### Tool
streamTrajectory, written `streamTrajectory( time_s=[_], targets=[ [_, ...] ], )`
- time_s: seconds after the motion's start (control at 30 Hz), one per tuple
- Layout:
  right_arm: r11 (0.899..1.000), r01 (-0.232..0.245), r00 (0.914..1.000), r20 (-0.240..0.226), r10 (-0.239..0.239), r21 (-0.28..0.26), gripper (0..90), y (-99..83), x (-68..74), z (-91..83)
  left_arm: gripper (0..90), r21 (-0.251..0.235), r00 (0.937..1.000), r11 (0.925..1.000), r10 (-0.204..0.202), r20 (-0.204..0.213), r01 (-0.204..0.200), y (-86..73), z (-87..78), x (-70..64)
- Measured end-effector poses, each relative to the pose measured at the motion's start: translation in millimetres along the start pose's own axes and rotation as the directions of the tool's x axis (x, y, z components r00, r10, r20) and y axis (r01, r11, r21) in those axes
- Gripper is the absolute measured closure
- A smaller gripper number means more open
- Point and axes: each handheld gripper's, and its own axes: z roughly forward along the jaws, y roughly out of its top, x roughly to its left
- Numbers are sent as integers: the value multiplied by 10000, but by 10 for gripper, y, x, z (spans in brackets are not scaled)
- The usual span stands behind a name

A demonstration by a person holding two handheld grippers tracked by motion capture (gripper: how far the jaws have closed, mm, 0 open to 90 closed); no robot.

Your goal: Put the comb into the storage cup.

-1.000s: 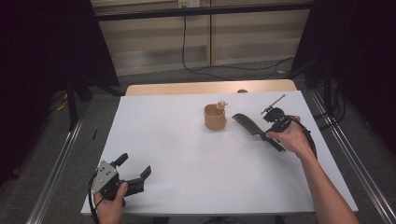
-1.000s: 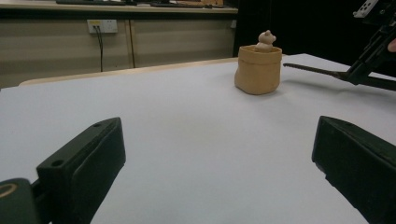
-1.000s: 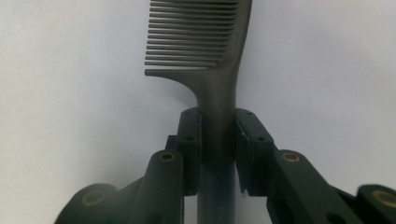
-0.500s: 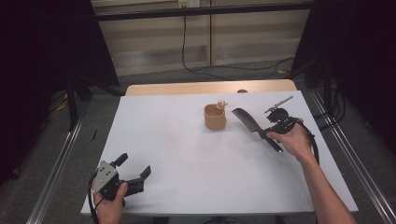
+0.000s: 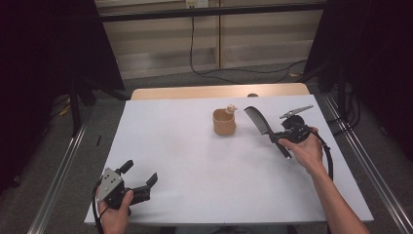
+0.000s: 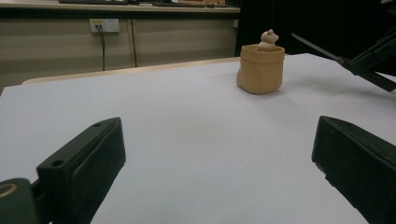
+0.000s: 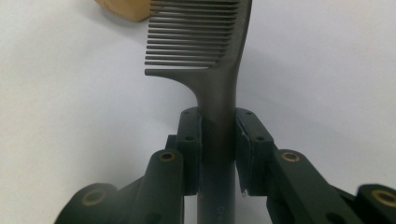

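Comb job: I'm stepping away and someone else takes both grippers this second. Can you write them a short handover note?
Right gripper: shut on the black comb, clamped at the handle, teeth end raised off the table and pointing toward the tan pouch.
Left gripper: open, holding nothing, low over the near left part of the white table.
Things: the pouch stands upright mid-table with a small figure poking out of its top; the comb's tip is close beside it, apart from it.
Done: comb picked up.
Left: probably placing the comb in or by the pouch; nothing is set down yet.

Even overhead light keeps the white table [image 5: 195, 161] bright against dark surroundings. Shadows are soft, and the high view is slightly grainy.
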Motion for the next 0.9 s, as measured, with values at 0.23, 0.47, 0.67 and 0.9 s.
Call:
streamTrajectory(
  time_s=[0.23,0.47,0.67,0.9],
  targets=[
    [9960,-380,9988,-335,354,-806,733,-27,0,-52,29,-32,10000,10000,70,-42,-70,4,-18,-11],
    [9826,-789,9943,-839,655,-1681,733,-57,-18,-80,29,-128,9999,9999,70,-83,-71,12,-31,-8],
    [9713,-820,9942,-870,639,-2232,734,-86,-18,-108,29,-184,10000,9998,76,-54,-77,18,-34,-6],
    [9458,-691,9945,-967,403,-3172,733,-91,-11,-177,28,-123,10000,9999,29,8,-29,16,-30,-7]
  ],
)
